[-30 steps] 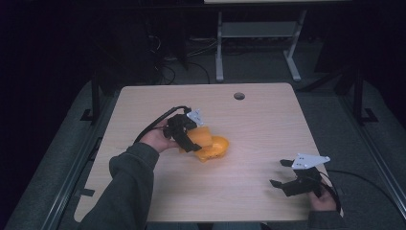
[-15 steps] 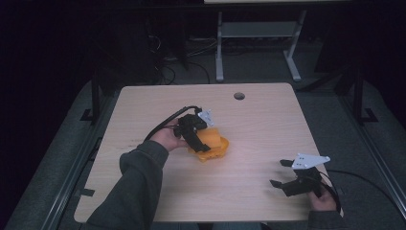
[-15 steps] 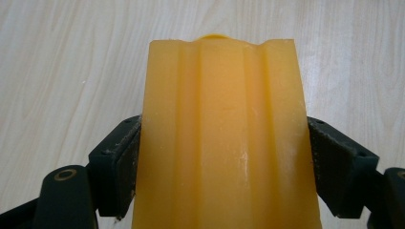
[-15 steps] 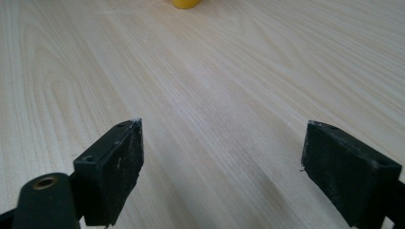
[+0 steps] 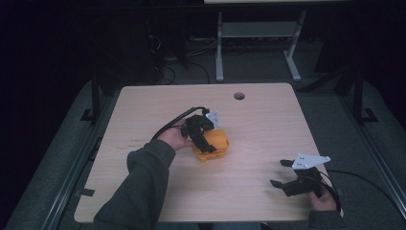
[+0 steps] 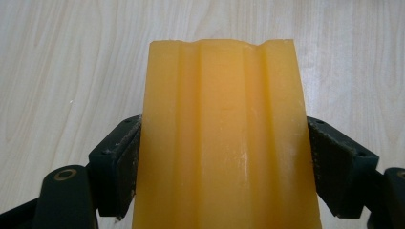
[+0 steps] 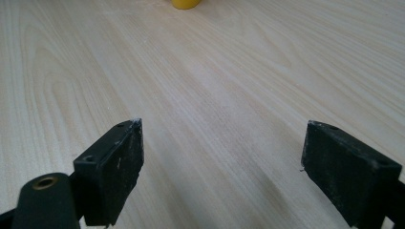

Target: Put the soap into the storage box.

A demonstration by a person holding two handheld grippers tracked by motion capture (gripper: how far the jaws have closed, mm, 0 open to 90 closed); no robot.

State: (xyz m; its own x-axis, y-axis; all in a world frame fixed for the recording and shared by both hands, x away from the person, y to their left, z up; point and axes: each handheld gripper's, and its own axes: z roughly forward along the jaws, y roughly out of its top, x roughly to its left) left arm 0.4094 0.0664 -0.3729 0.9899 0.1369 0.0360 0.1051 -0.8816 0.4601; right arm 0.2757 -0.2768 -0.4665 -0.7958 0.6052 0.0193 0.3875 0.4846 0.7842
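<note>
No writing shows on the yellow block [image 6: 222, 138] clamped by the left gripper [image 5: 205, 139].

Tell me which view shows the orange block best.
The left gripper view: the orange block is close up, ridges plain, a jaw pressed on each side. The high view shows the block small on the table, partly covered by the left gripper. The right gripper view catches just its edge at the top.
</note>
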